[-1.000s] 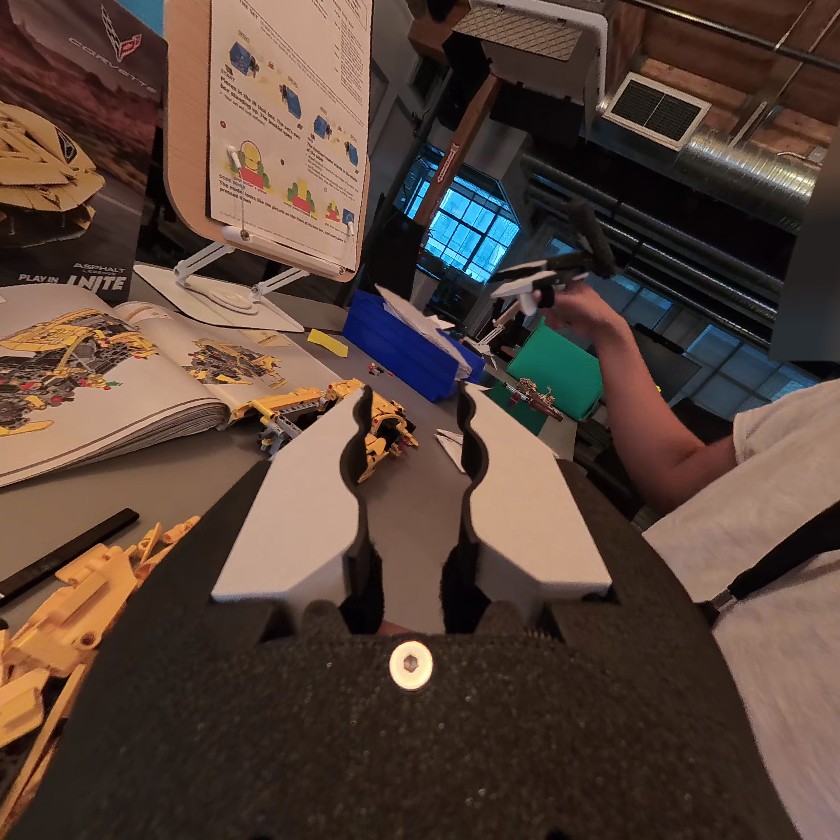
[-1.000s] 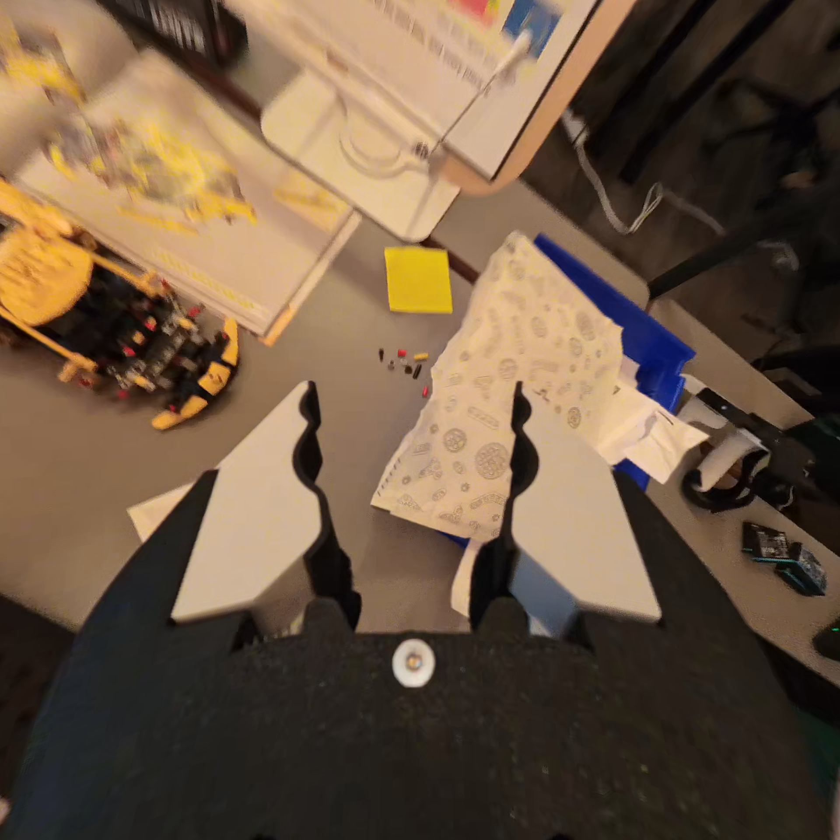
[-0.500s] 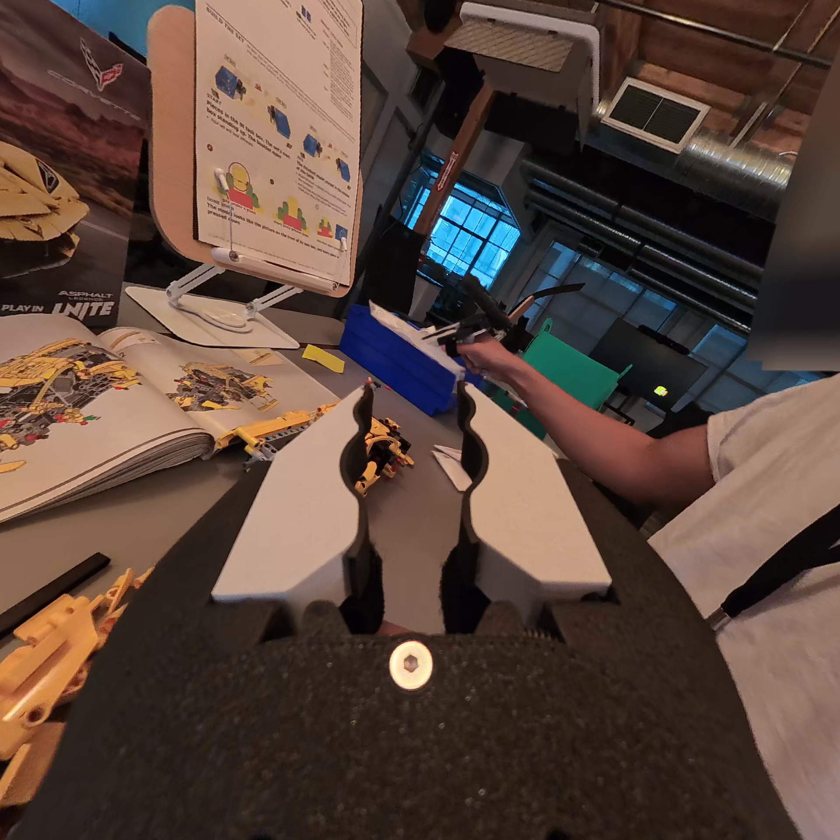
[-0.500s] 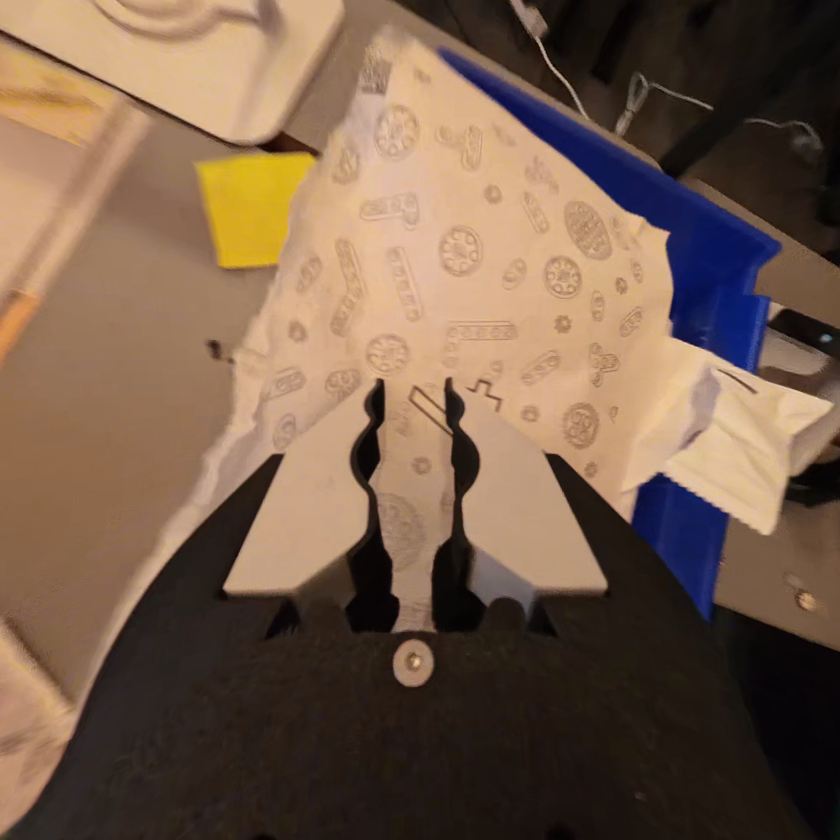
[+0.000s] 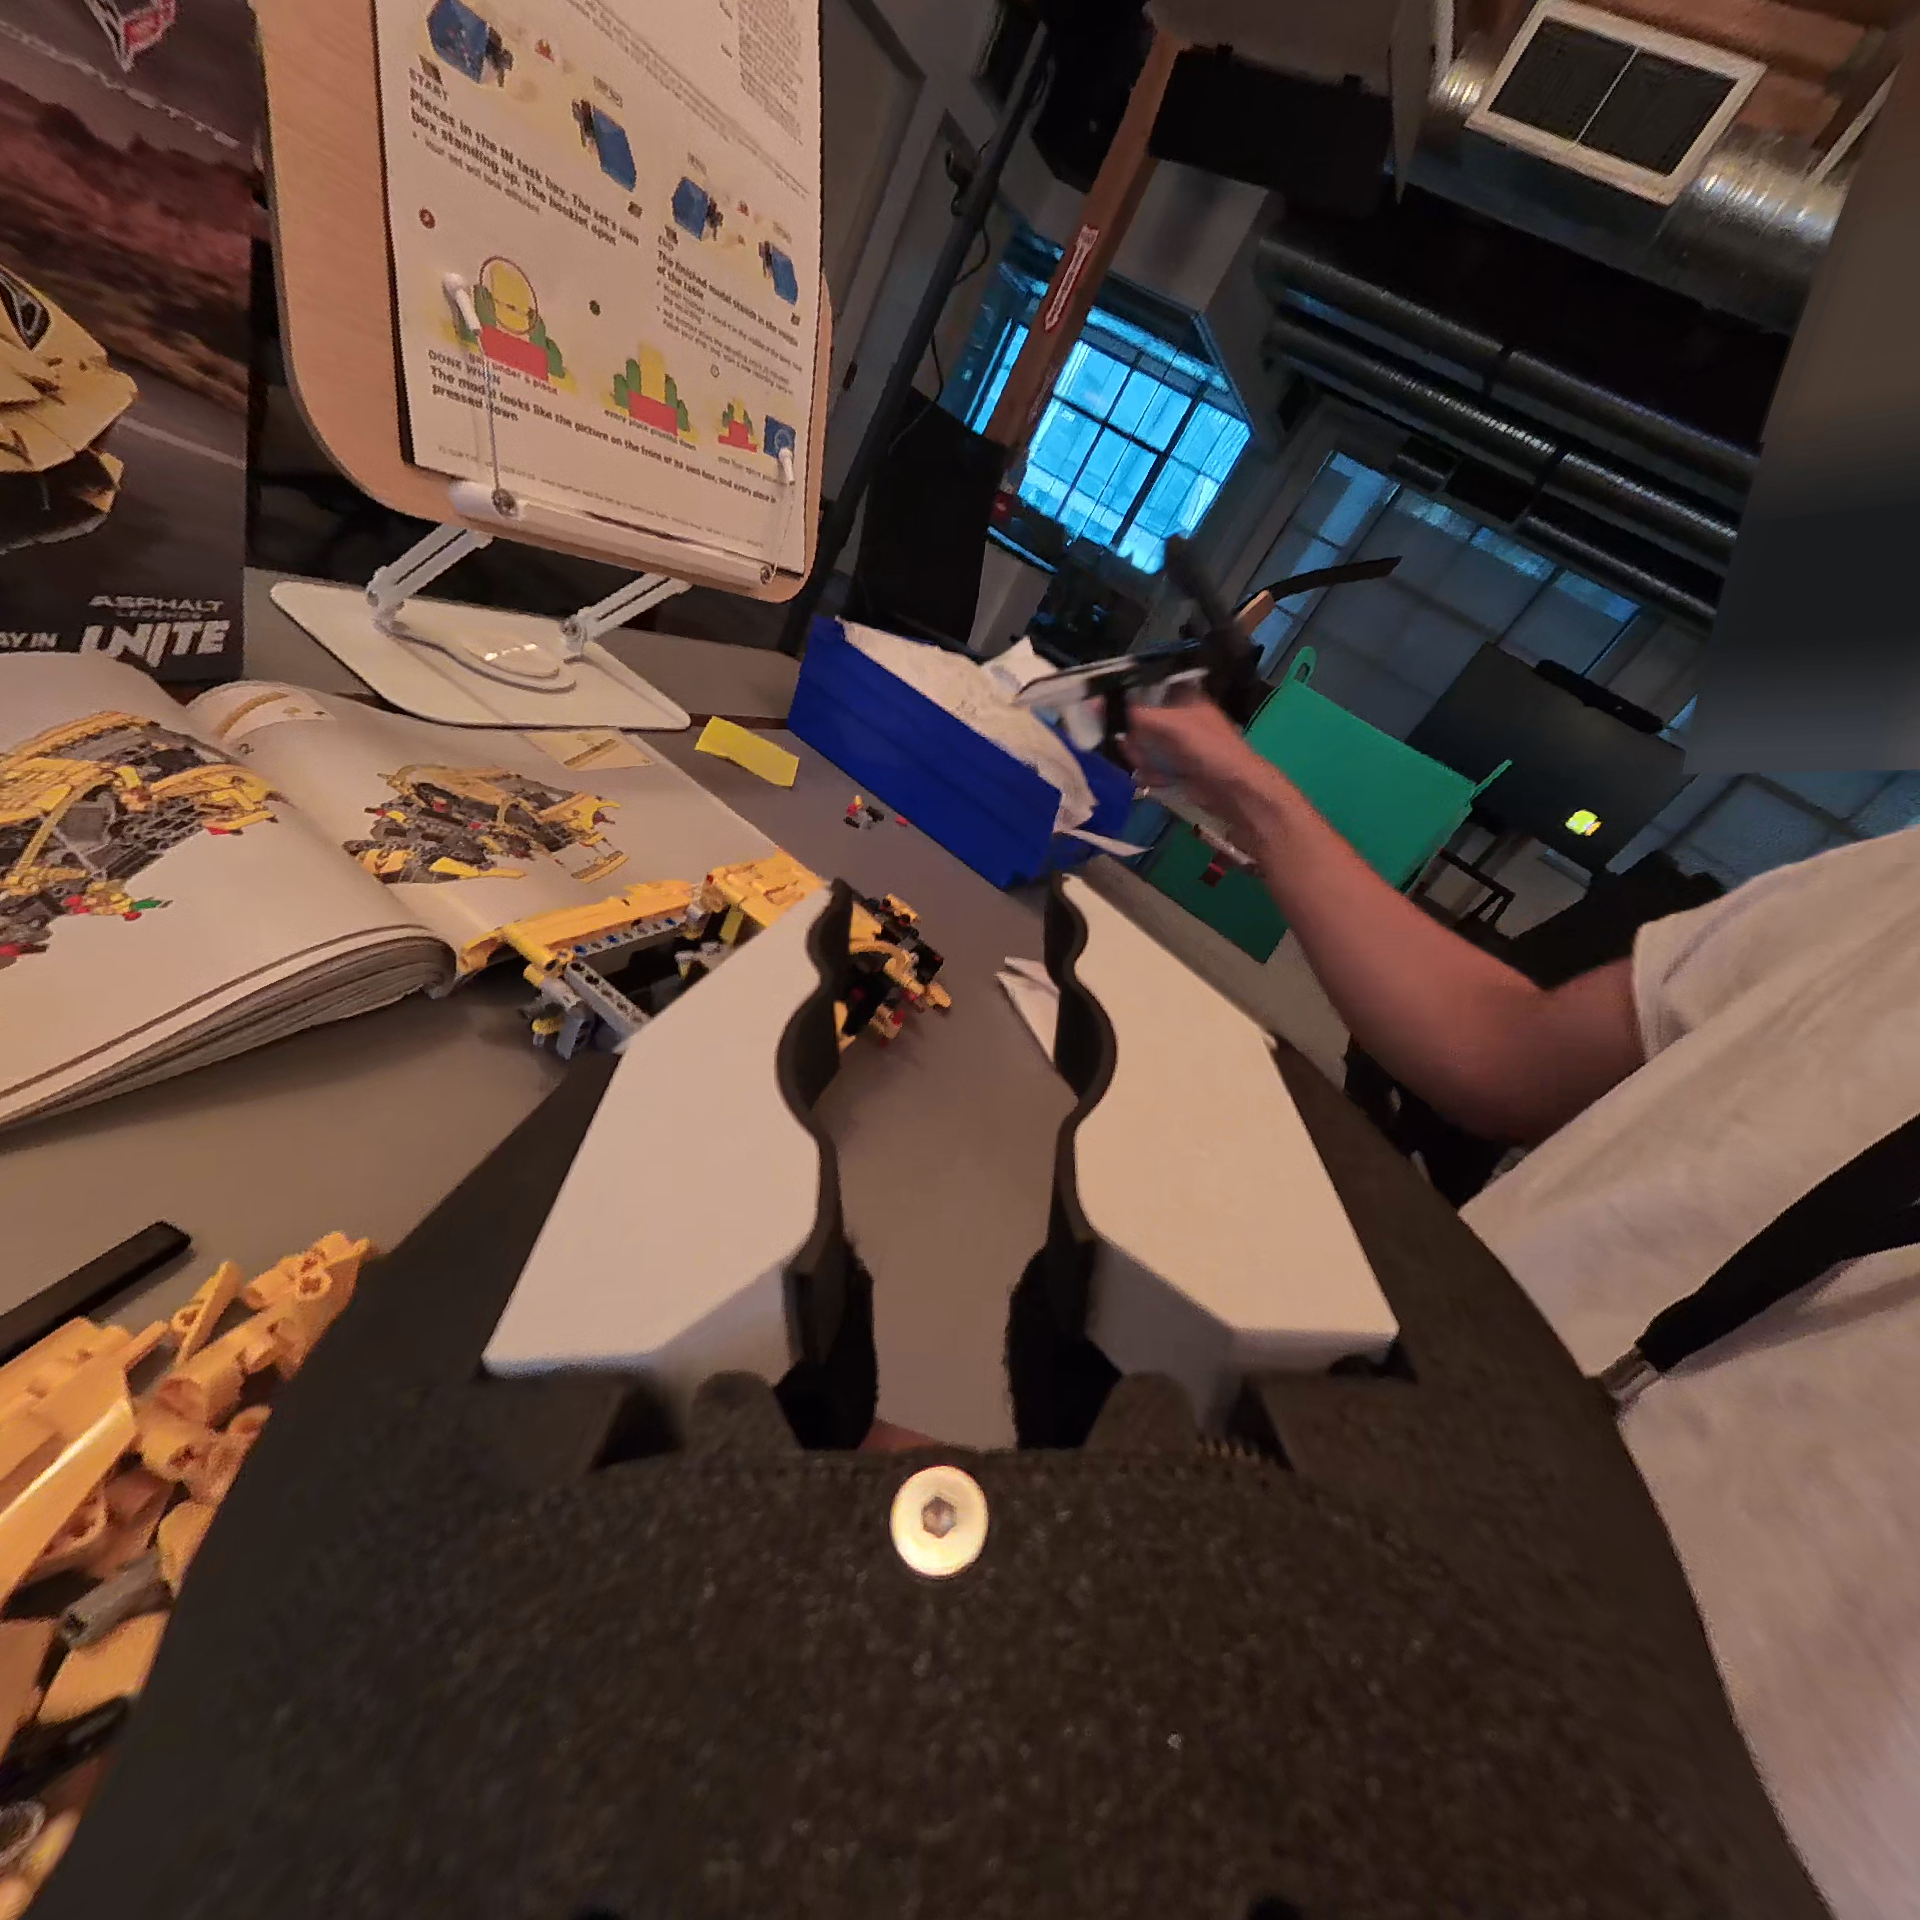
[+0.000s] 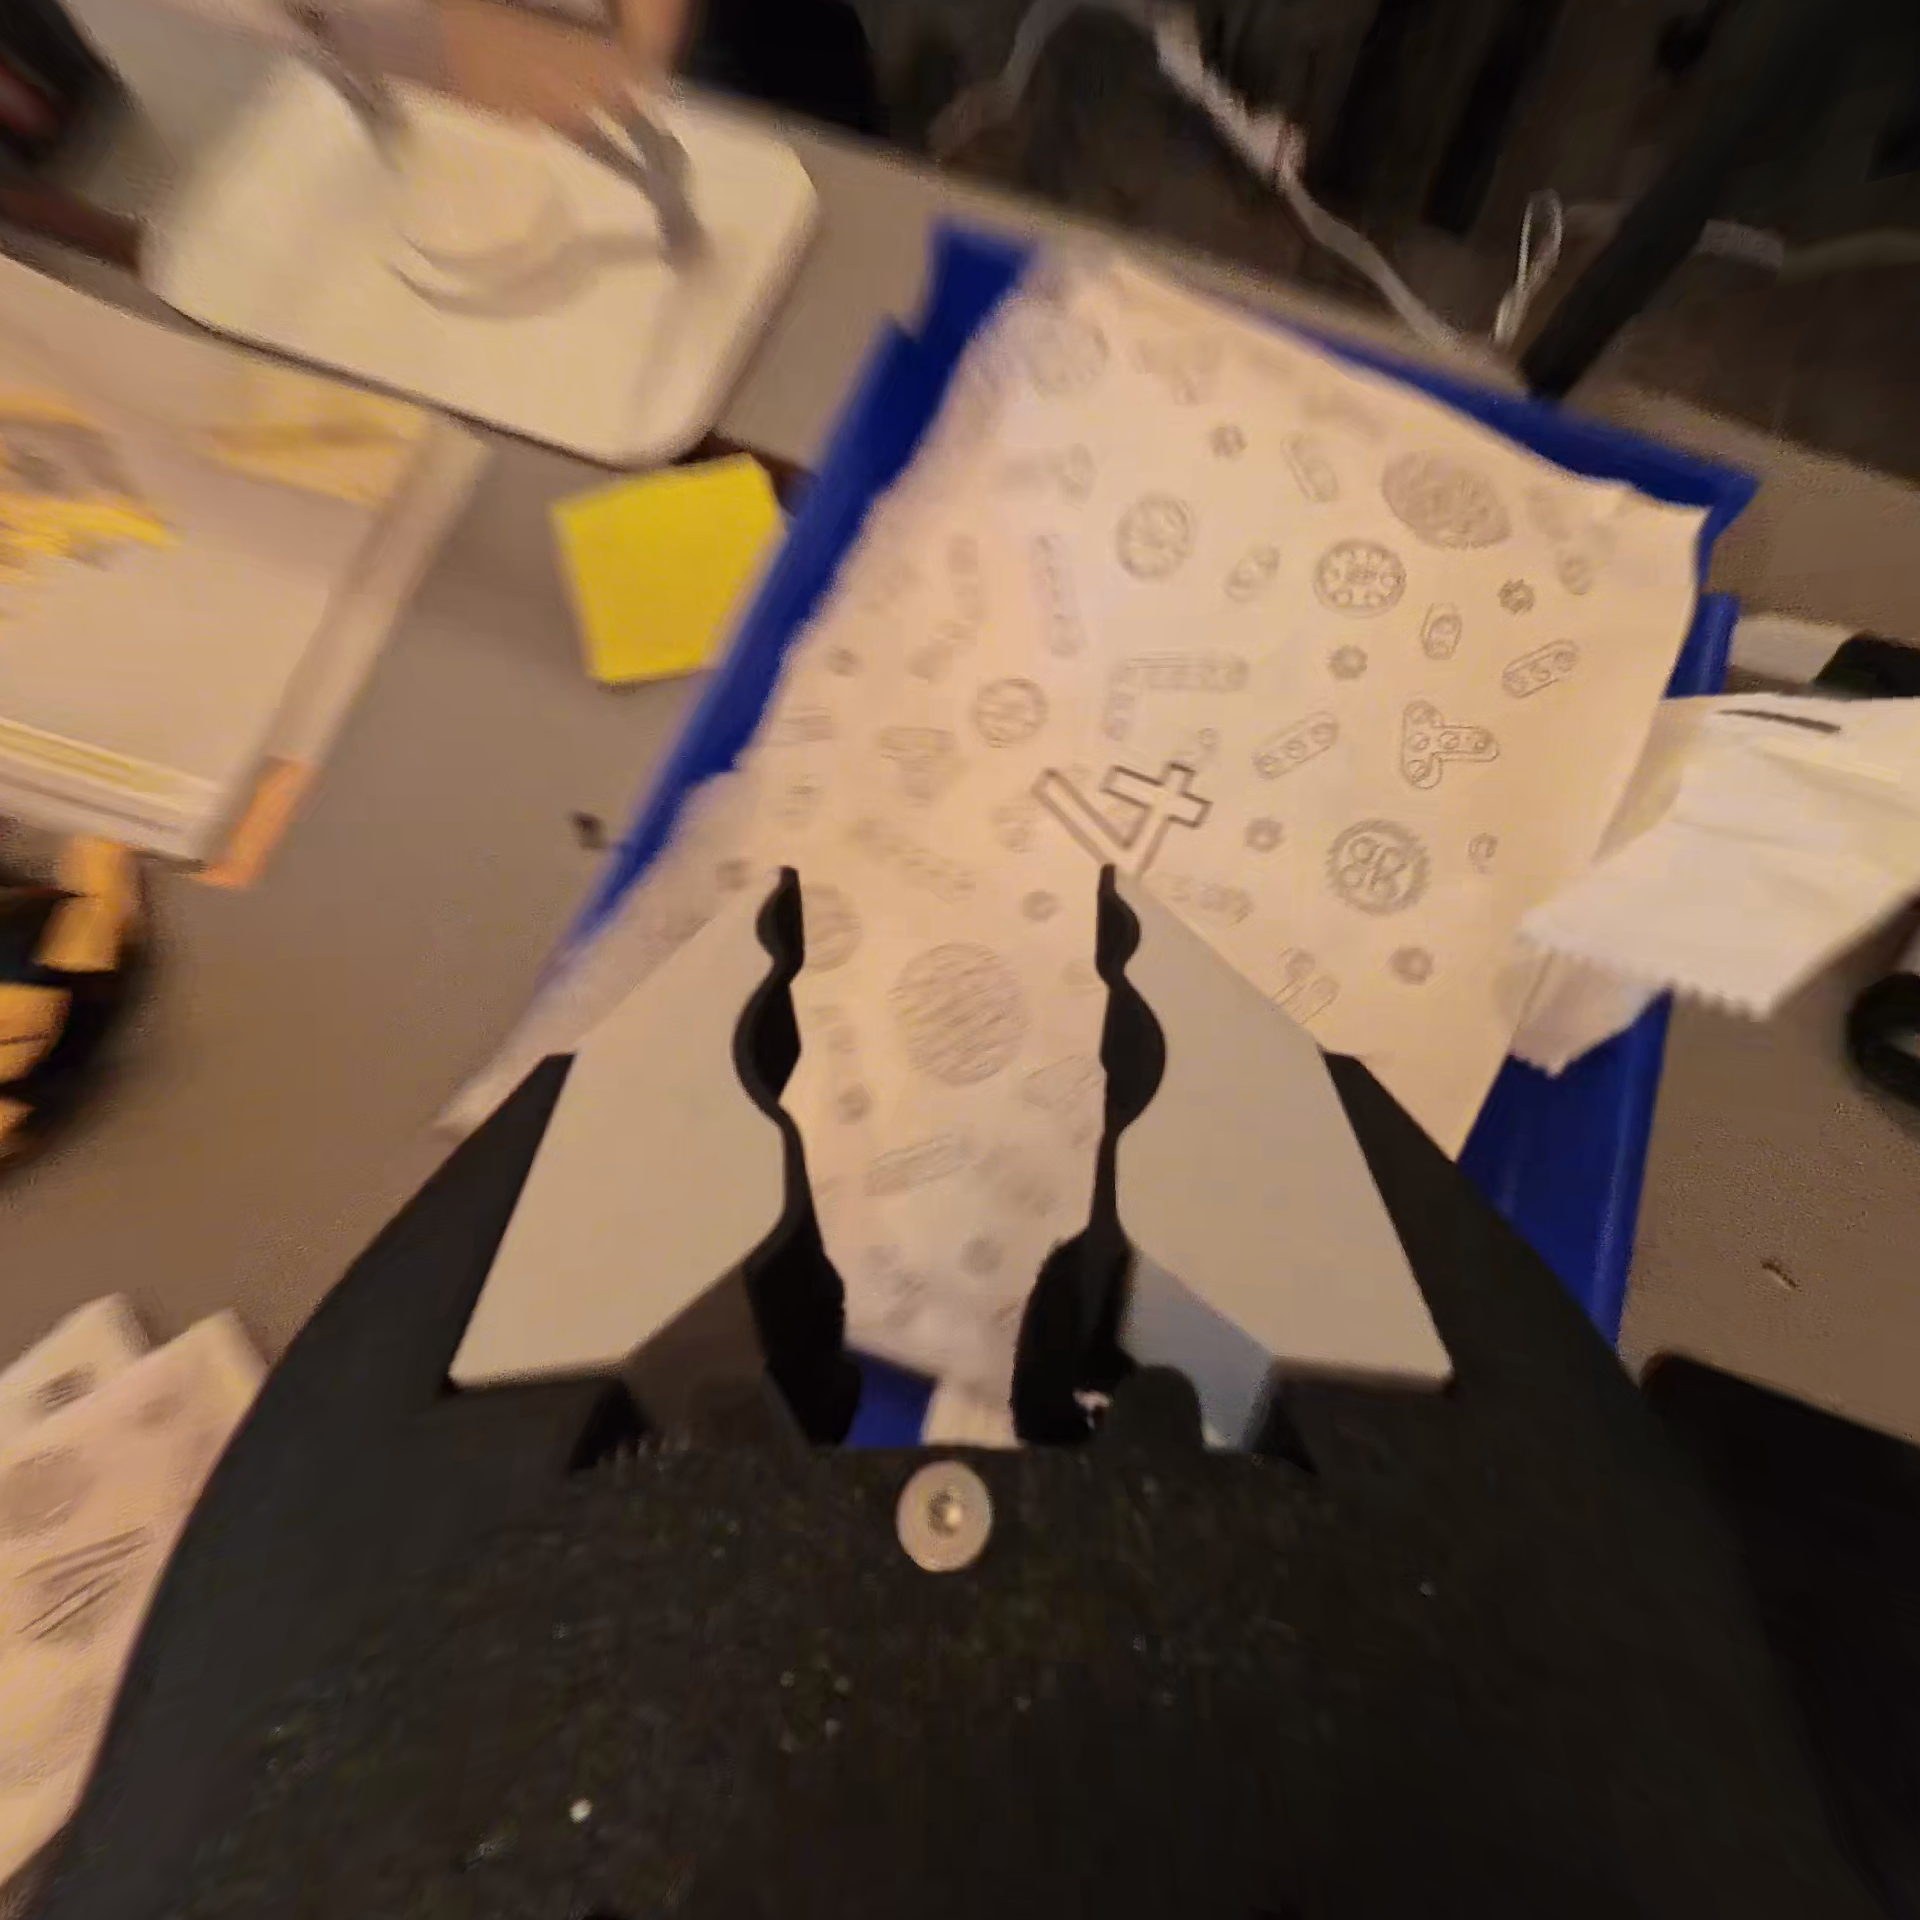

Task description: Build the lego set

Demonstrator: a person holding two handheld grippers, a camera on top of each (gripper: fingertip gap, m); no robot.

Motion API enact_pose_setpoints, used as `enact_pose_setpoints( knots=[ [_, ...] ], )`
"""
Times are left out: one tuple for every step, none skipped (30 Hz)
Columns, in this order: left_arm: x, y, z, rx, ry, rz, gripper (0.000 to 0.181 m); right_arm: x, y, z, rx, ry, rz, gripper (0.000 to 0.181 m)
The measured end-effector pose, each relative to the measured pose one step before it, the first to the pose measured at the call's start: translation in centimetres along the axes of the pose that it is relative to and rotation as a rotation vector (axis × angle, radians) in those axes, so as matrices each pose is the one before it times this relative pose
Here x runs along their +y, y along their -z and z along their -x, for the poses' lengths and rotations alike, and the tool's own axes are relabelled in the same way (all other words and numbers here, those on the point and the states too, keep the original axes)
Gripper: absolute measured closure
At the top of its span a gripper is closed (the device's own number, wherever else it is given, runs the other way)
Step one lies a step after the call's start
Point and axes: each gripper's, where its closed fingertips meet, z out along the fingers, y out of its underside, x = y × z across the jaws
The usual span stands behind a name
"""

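Lego model: (image 5: 727,935) half-built yellow and black chassis, lying on the grey table (image 5: 312,1143) just past the near end of the open instruction book (image 5: 260,862).
Left wrist view: left gripper (image 5: 940,940) hangs low over the table, fingers apart, nothing between them. The model sits just beyond the left fingertip, its long axis running left to right across the view.
Loose parts: a heap of yellow pieces (image 5: 125,1403) at the near left edge.
Far right, same view: a hand (image 5: 1184,743) carries the right gripper above the blue bin (image 5: 914,769).
Right wrist view: blurred, so it is moving. Right gripper (image 6: 945,904) is over the printed paper bag (image 6: 1195,675) lying in the blue bin (image 6: 1558,1164); fingers spread, gripping nothing that I can see.
Key relation: the bag lies straight ahead of and under the right fingers; the model is off at the left edge of this view, well apart.
Judgement: right hand is nearer the bag, left nearer the model; fetching the next bag of parts looks like the step in hand.
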Motion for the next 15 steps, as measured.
enact_pose_setpoints(
  knots=[
    [0.48,-0.037,0.099,-0.0109,-0.0021,0.0174,0.144,-0.491,2.515,1.726,-0.0224,0.0106,-0.0784,0.126],
    [0.552,-0.093,0.123,-0.0106,-0.0014,0.0199,0.144,0.02,2.362,2.055,-0.0199,0.023,-0.0568,0.126],
    [0.594,-0.164,0.131,-0.0096,0.001,0.0208,0.145,0.71,1.985,2.439,-0.032,0.0213,-0.0253,0.126],
    [0.631,-0.274,0.15,-0.01,0.0045,0.0223,0.144,1.408,1.466,3.145,-0.0691,0.0063,0.0004,0.123],
    [0.672,-0.396,0.177,-0.0111,0.006,0.0249,0.144,1.961,0.764,3.638,-0.0952,-0.0202,0.0124,0.119],
    [0.713,-0.555,0.155,-0.0112,0.0056,0.0274,0.144,2.477,0.019,3.477,-0.0865,-0.0264,0.0287,0.114],
    [0.707,-0.721,0.039,-0.0067,0.0046,0.0284,0.144,2.669,-0.523,2.595,-0.0302,0.0092,0.0376,0.116],
    [0.706,-0.867,-0.138,-0.0001,0.0038,0.0301,0.144,2.275,-0.846,2.269,-0.0054,0.0314,0.017,0.119],
    [0.711,-0.98,-0.266,0.0027,0.0047,0.0345,0.144,1.849,-0.882,2.149,-0.002,0.0407,0.0211,0.119],
    [0.735,-1.065,-0.28,-0.0013,0.0076,0.0416,0.144,1.369,-0.807,1.246,0.0392,0.0334,0.0242,0.12],
    [0.718,-1.109,-0.383,-0.0009,0.0086,0.0463,0.144,0.937,-0.661,0.775,0.0458,0.0353,0.0217,0.122],
    [0.583,-1.134,-0.741,0.0138,0.0048,0.0418,0.144,0.57,-0.466,0.428,0.0425,0.0291,0.0186,0.122],
    [0.399,-1.141,-1.12,0.031,0.001,0.0311,0.144,0.187,-0.327,-0.089,0.0462,0.0153,0.0071,0.125],
    [0.282,-1.211,-1.18,0.0309,0.0009,0.0255,0.144,-0.082,-0.239,-0.232,0.0356,0.0201,-0.0012,0.132],
    [0.199,-1.286,-0.995,0.0202,0.0018,0.0253,0.144,-0.071,-0.18,-0.402,0.0397,0.039,-0.0019,0.144]
  ],
)
